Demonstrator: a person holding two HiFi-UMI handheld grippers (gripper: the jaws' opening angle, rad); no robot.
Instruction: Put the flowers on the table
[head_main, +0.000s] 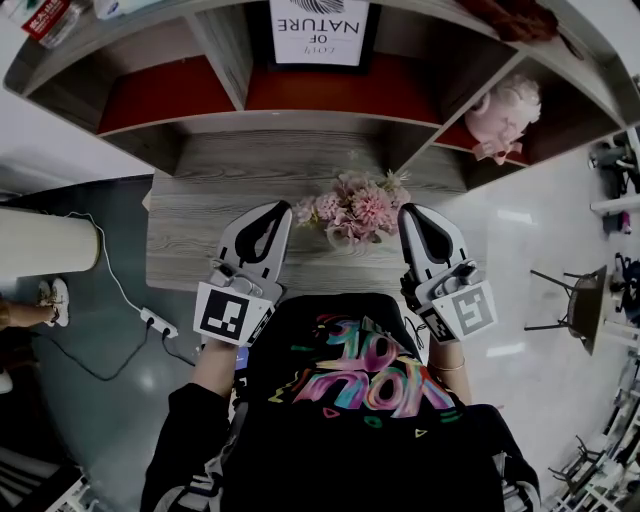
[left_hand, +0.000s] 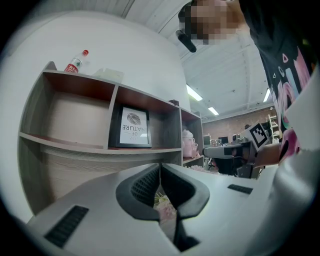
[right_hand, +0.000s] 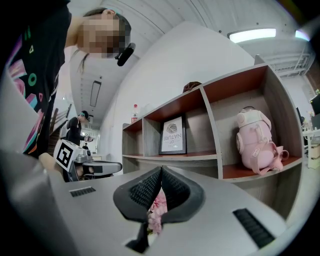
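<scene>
A bunch of pink flowers (head_main: 352, 208) stands on the grey wooden table (head_main: 200, 215), near its front edge. My left gripper (head_main: 283, 208) is just left of the bunch and my right gripper (head_main: 405, 210) just right of it. Both point level toward the shelf, apart from the flowers. Each gripper's jaws meet at the tips with nothing clamped. In the left gripper view the flowers (left_hand: 165, 207) show through the gap behind the shut left gripper (left_hand: 160, 165). The right gripper view shows the flowers (right_hand: 157, 205) the same way below the right gripper (right_hand: 161, 169).
A shelf unit (head_main: 300, 120) stands behind the table, holding a framed print (head_main: 320, 30) and a pink bottle (head_main: 505, 110). A red-capped bottle (left_hand: 76, 62) stands on top. A power strip (head_main: 158, 322) with cable lies on the floor left; a chair (head_main: 580, 300) stands right.
</scene>
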